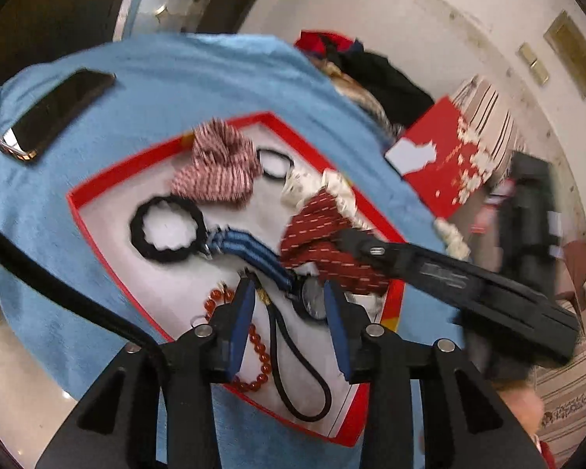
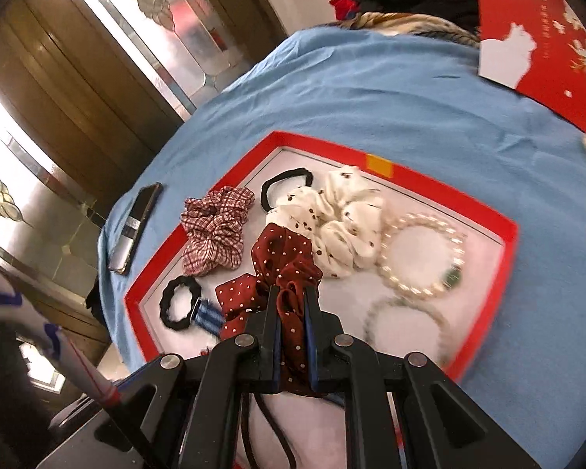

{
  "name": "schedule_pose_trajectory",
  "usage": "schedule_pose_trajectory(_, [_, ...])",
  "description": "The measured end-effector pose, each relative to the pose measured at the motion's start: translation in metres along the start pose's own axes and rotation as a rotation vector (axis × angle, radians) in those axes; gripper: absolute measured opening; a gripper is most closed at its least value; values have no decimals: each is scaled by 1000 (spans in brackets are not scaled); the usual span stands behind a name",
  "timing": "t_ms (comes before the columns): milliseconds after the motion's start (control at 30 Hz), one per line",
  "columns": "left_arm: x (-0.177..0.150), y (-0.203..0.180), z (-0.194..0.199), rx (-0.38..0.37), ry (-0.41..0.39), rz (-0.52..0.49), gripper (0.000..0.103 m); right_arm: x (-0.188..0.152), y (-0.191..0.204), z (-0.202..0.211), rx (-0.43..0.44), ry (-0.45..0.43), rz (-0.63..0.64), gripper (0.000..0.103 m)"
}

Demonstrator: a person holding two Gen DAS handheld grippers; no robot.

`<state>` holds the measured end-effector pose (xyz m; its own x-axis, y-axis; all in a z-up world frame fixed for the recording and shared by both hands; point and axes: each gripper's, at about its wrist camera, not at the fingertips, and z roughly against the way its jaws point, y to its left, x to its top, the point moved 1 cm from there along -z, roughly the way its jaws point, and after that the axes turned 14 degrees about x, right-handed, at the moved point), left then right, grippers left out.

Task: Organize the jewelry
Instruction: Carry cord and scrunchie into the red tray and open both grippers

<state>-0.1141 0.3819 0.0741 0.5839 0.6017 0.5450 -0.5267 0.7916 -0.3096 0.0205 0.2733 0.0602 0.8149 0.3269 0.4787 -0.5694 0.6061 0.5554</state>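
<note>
our right gripper [image 2: 292, 305] is clamped on the dark red dotted scrunchie [image 2: 277, 269], which sits bunched between the jaws over the middle of the red-rimmed tray [image 2: 508, 230] on the blue-covered counter [image 2: 371, 90]. our left gripper [image 1: 289, 301] hangs with its jaws apart, gripping nothing, just above the watch [image 1: 312, 299] with the blue striped strap at the tray's near side.

to do this step well, we judge we should lift the scrunchie straight up until its folds clear the white dotted scrunchie [image 2: 347, 226] touching it, then set it on a bare patch of tray, so nothing drags along. the left gripper should stay wide and out of the way.

counting in the tray: three fabric scrunchies (dark red, white, red plaid [image 2: 215, 226]), two black hair ties [image 2: 179, 305], one long black cord loop [image 1: 297, 371], two pearl bracelets [image 2: 422, 254], one red bead bracelet [image 1: 254, 351], one watch. a phone [image 1: 54, 113] lies on the cloth beside the tray, and the red lid [image 2: 543, 39] rests well apart.
</note>
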Motion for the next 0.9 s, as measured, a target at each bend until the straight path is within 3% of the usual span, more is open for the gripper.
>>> schedule_pose_trajectory(167, [4,7,2,24,-20,30,36,5,1,-21,-44,29,10,16])
schedule_pose_trajectory(233, [4,8,-1,29,-10,38,36,5,1,-19,-53,30,5,34])
schedule_pose_trajectory(267, [3,9,-1,30,-6,41,36,5,2,-10,-41,15,10,37])
schedule_pose_trajectory(333, [4,10,-1,27,-6,46,36,4,4,13,-16,-34,17,51])
schedule_pose_trajectory(400, [4,9,-3,31,-9,49,37,1,0,40,-32,-94,16,55])
schedule_pose_trajectory(467, [3,7,-5,30,-1,55,42,-7,-11,60,-150,-120,21,55])
schedule_pose_trajectory(567, [2,3,-9,30,14,51,42,-17,-30,62,-269,-83,19,54])
schedule_pose_trajectory(633, [1,-3,-10,38,12,32,42,-22,-42,58,-301,-57,-13,40])
schedule_pose_trajectory(800, [-1,-12,-13,84,7,0,42,-13,-72,36,-412,-10,-74,22])
schedule_pose_trajectory(900, [-1,-12,-18,95,16,3,42,-3,-85,37,-407,-43,-130,16])
